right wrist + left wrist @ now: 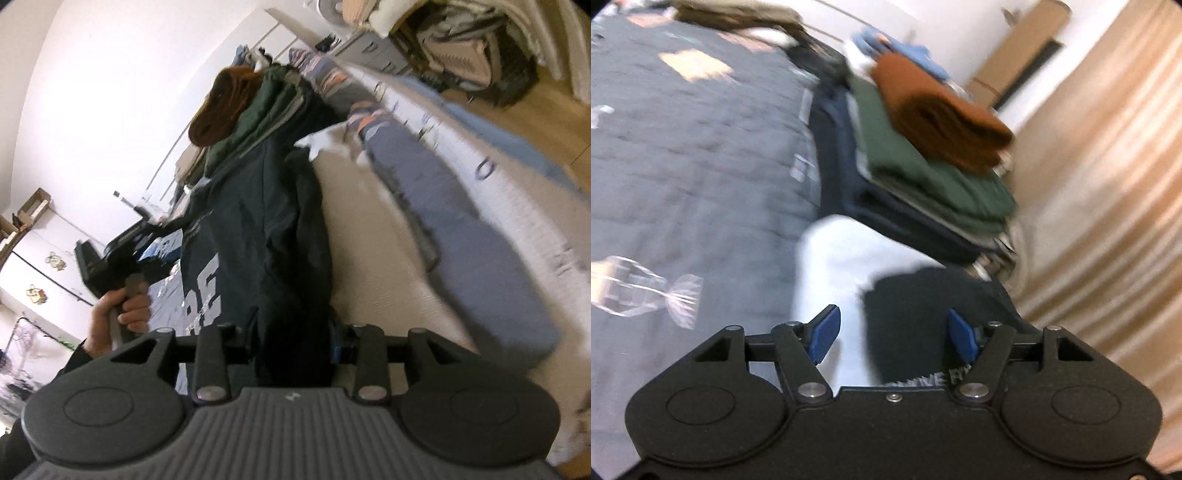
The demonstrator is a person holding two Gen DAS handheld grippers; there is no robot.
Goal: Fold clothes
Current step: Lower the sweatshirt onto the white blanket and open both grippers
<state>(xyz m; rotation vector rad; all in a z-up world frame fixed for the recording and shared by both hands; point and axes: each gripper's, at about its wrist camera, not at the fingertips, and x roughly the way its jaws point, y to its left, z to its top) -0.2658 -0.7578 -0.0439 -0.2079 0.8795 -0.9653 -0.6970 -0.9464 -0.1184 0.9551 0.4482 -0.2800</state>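
Observation:
My left gripper is open, its blue pads wide apart over a dark navy garment with white lettering and a white cloth; neither pad touches the fabric. Beyond them is a stack of folded clothes: a brown piece on a green one on dark navy ones. In the right wrist view the navy garment runs from that stack down between my right gripper's fingers. It fills the gap and hides the left pad; the jaws are shut on it.
A grey patterned bedspread covers the left side of the bed. Tan curtains hang on the right. A person's hand holds the left gripper's handle. A grey-blue garment lies on a cream sheet, with bags and clutter on the floor beyond.

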